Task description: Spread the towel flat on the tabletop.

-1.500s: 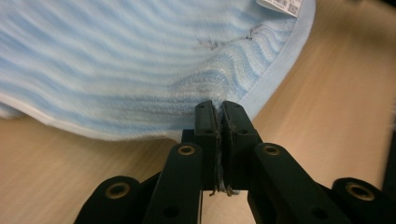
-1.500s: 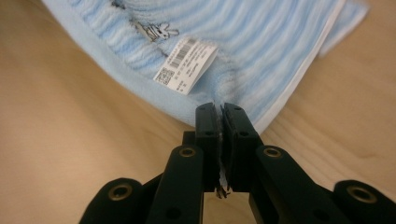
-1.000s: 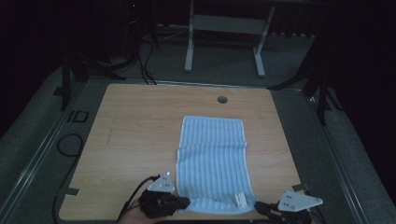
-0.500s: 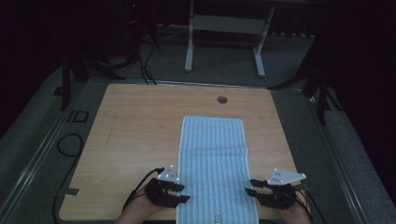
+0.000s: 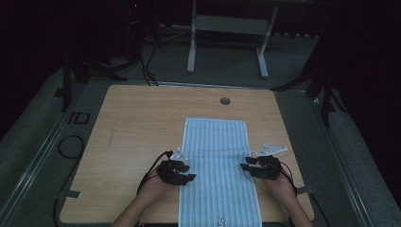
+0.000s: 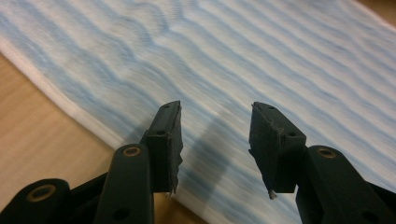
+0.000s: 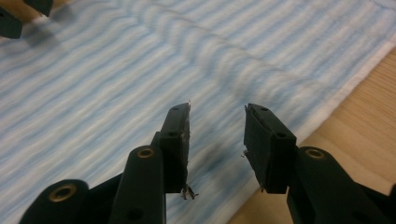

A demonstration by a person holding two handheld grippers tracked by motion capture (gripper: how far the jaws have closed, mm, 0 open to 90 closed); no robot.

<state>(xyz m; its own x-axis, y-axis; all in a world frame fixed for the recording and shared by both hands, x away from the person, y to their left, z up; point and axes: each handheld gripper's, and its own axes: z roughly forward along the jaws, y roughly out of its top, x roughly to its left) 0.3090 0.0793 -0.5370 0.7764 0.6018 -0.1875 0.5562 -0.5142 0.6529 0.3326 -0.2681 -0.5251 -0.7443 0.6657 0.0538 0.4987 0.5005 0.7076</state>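
Observation:
A long blue-and-white striped towel point(image 5: 218, 165) lies flat down the middle of the wooden table point(image 5: 132, 132), its near end hanging over the front edge. My left gripper point(image 5: 190, 173) hovers at the towel's left edge, open with nothing between its jaws; the striped towel point(image 6: 261, 60) lies just beyond its tips point(image 6: 217, 130). My right gripper point(image 5: 245, 168) hovers at the towel's right edge, open and empty too, over the towel point(image 7: 116, 70) near its white hem, midway point point(image 7: 217, 133). A crease crosses the cloth ahead of both grippers.
A round grommet hole point(image 5: 225, 100) sits near the table's far edge. Bare wood lies left and right of the towel. A metal stand point(image 5: 227, 42) rises on the floor behind the table, and cables point(image 5: 71, 146) trail at the left.
The towel was pulled out flat and longer toward the near edge. Both grippers let go, moved forward from the near corners and now hover open at the towel's long sides.

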